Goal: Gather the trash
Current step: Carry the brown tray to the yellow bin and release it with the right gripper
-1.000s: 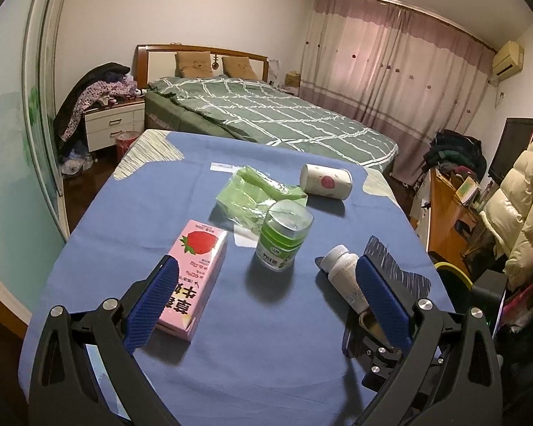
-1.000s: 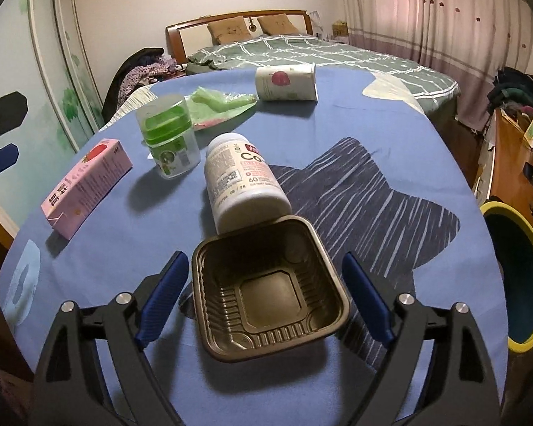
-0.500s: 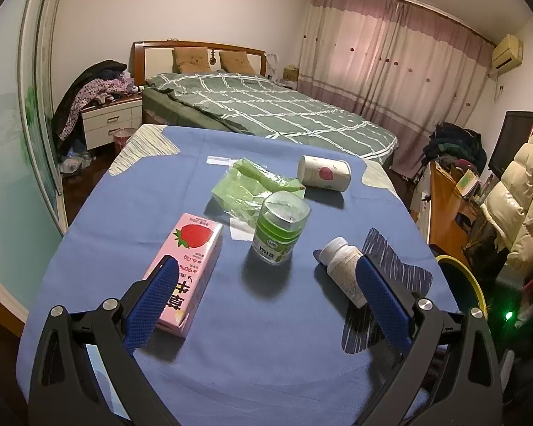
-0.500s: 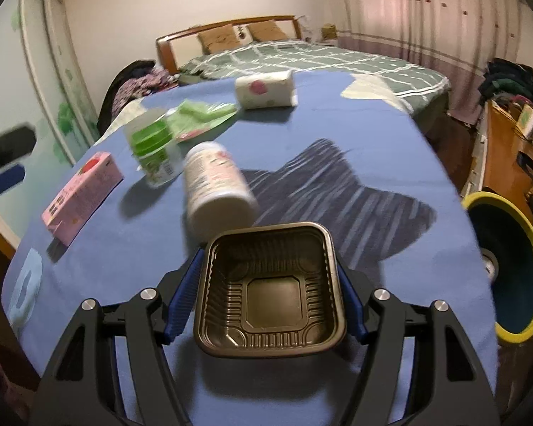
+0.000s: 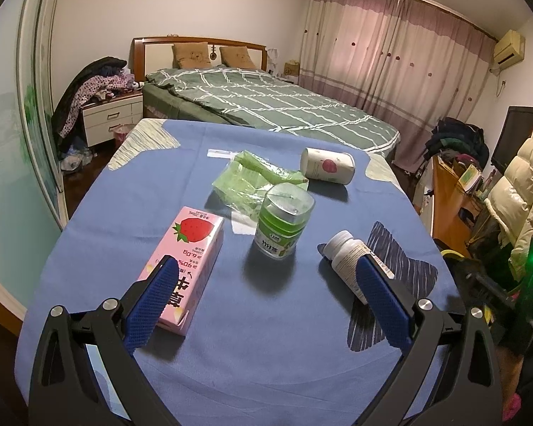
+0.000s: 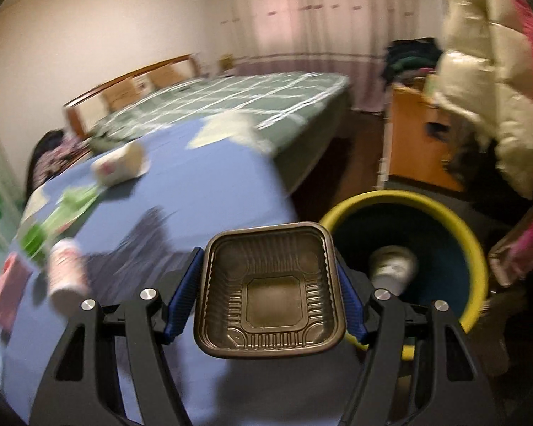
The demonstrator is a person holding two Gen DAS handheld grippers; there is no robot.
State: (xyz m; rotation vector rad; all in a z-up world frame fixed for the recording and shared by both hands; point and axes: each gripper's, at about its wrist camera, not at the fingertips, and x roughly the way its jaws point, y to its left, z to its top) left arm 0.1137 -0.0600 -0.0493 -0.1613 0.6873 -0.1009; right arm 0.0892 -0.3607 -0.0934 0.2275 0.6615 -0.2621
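On the table: a blue cloth is spread over the table [image 5: 266, 337], and a bunch of trash is scattered across it.
Left gripper: the left gripper [image 5: 266, 305] is held over the near edge with its fingers spread wide, nothing pinched between them.
Pink carton: a strawberry milk carton [image 5: 184, 266] is laid flat just beyond the left blue pad, partly covered by it in the view.
Green jar: a green jar with a clear lid [image 5: 282, 225] is stood upright near the middle of the table.
White bottle: a white pill bottle [image 5: 348, 259] is laid on its side by the right pad, on the dark striped patch of the cloth.
Green bag: a crumpled green plastic bag [image 5: 252, 183] is seen behind the jar, touching it or nearly so, hard to say.
Paper cup: a paper cup with a red print [image 5: 327, 170] is tipped on its side at the far end.
Right gripper: the right gripper [image 6: 268, 291] is clamped on a brown plastic tray [image 6: 270, 289], both blue pads pressed against its sides; the tray is held in the air off the table's right edge.
Bin: a yellow-rimmed bin [image 6: 476, 248] is seen on the floor just behind and to the right of the tray, with something white [image 6: 394, 269] already lying inside.
Blur: the right wrist view is pretty smeared, so table items there are only roughly made out.
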